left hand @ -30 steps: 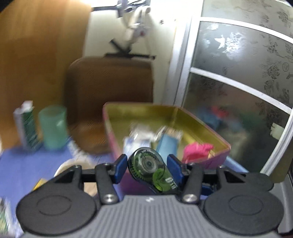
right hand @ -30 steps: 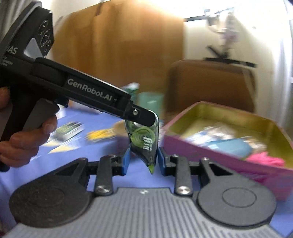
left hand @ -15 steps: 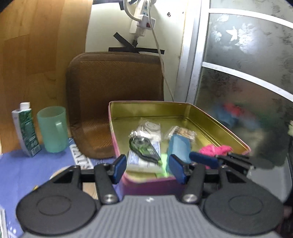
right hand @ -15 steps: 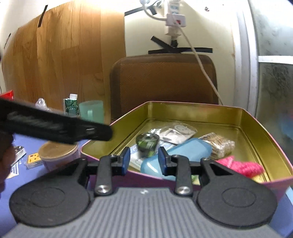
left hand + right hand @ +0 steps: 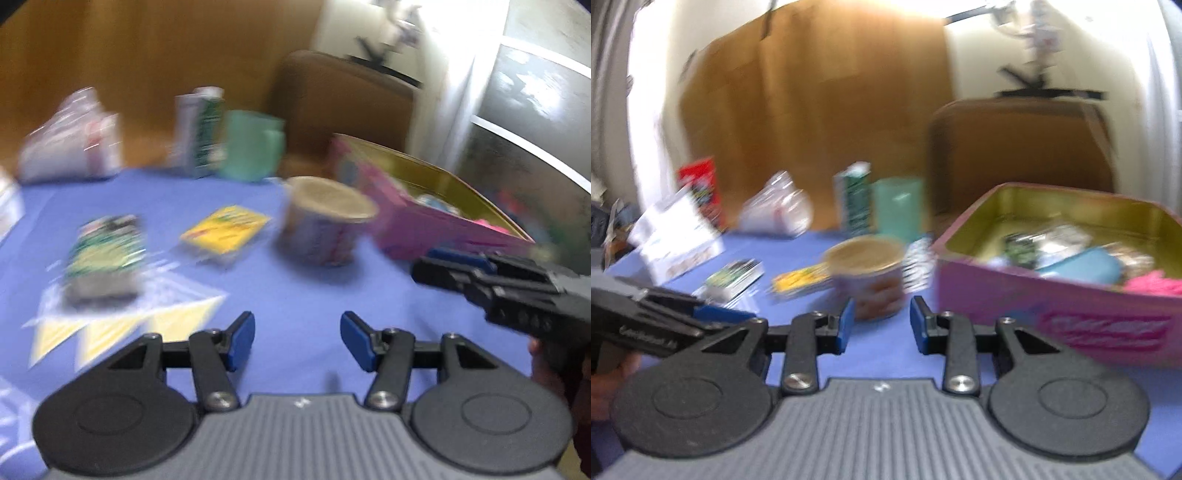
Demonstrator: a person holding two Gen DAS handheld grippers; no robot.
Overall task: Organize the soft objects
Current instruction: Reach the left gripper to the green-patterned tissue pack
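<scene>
The left gripper point(image 5: 297, 341) has its blue fingers point(image 5: 242, 339) wide apart with nothing between them, hanging over the blue counter point(image 5: 295, 291). The right gripper point(image 5: 881, 325) also has its fingers point(image 5: 846, 325) apart and empty; in the left wrist view it reaches in from the right, just in front of the tin point(image 5: 436, 221).

Both views are blurred. Past the right gripper's fingers stands a round tub point(image 5: 866, 273) with a tan lid, close to the left of the pink tin point(image 5: 1052, 306). The tin's gold inside holds a pale blue pouch point(image 5: 1082, 264), a pink soft thing point(image 5: 1152, 282) at its right end, a dark green item point(image 5: 1019, 249) and clear packets point(image 5: 1060, 236).

On the counter to the left of the tub lie a yellow packet point(image 5: 225, 229) and a green packet point(image 5: 105, 254), apart from each other. Further back stand a green carton point(image 5: 855, 199) and a teal cup point(image 5: 897, 206) side by side, a clear bag point(image 5: 775, 210) left of them, and a red box point(image 5: 700, 184) beyond that. A brown chair point(image 5: 1019, 147) stands behind the tin.
</scene>
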